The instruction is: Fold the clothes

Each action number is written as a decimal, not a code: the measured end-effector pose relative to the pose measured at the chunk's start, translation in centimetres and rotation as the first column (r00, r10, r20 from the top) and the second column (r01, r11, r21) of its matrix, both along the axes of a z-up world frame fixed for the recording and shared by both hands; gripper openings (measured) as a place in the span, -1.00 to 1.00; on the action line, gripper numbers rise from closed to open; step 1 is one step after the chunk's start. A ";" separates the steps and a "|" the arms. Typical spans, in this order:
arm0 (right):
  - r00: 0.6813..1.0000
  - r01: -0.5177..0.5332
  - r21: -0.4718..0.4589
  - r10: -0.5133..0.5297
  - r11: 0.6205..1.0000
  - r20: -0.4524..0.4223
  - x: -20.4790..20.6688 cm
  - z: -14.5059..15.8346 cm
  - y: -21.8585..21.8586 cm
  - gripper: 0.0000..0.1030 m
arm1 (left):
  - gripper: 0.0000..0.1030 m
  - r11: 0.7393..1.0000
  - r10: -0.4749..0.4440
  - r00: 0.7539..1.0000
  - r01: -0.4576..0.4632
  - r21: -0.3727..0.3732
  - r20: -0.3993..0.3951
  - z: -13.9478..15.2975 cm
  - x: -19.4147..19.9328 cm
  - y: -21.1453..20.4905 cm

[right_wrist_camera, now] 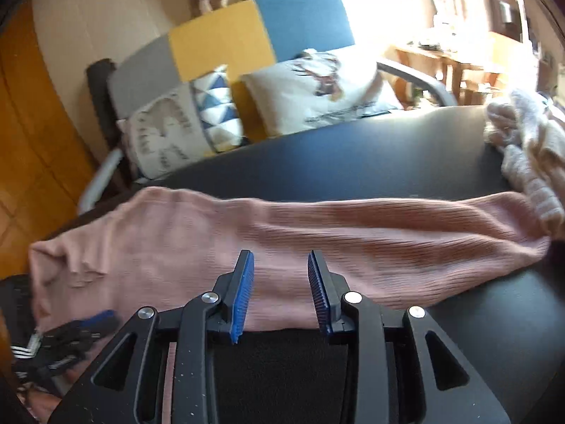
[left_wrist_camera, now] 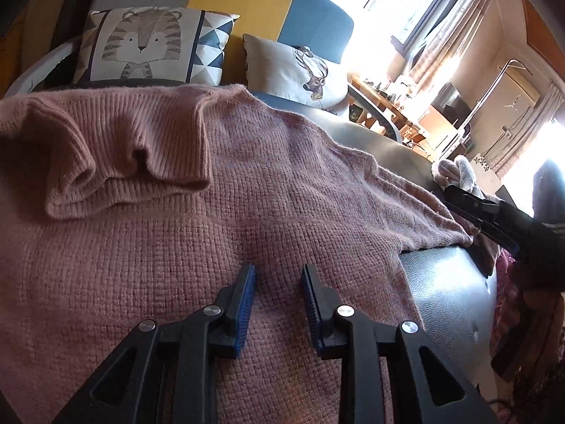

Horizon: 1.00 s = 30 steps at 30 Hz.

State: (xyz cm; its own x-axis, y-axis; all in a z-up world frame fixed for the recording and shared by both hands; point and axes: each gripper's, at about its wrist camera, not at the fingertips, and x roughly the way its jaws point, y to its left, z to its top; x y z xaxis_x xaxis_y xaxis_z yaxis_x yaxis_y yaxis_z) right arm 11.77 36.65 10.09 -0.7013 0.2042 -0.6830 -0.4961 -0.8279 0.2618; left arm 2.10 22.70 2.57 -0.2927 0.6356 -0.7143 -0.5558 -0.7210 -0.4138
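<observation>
A pink knitted sweater (left_wrist_camera: 176,212) lies spread on a black table (left_wrist_camera: 448,296), its ribbed collar (left_wrist_camera: 116,162) turned over at the left. My left gripper (left_wrist_camera: 278,272) is open and empty, low over the sweater's body. In the right wrist view the sweater's sleeve (right_wrist_camera: 317,240) stretches flat across the table (right_wrist_camera: 353,162). My right gripper (right_wrist_camera: 280,265) is open and empty, just above the sleeve's near edge. The right gripper also shows in the left wrist view (left_wrist_camera: 455,194) at the sleeve's end. The left gripper shows blurred in the right wrist view (right_wrist_camera: 95,321) at the lower left.
A pale knitted garment (right_wrist_camera: 522,141) lies bunched at the table's far right corner. Behind the table stands a grey, yellow and blue sofa (left_wrist_camera: 247,0) with a tiger cushion (left_wrist_camera: 148,46) and a deer cushion (left_wrist_camera: 300,67). A cluttered wooden desk (left_wrist_camera: 388,99) stands by the window.
</observation>
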 end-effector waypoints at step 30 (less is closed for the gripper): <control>0.934 -0.336 0.166 0.305 0.927 0.189 -8.3 -6.7 -18.8 -0.21 | -0.45 0.974 0.214 0.974 -0.219 -0.060 -0.075 4.6 11.7 -33.4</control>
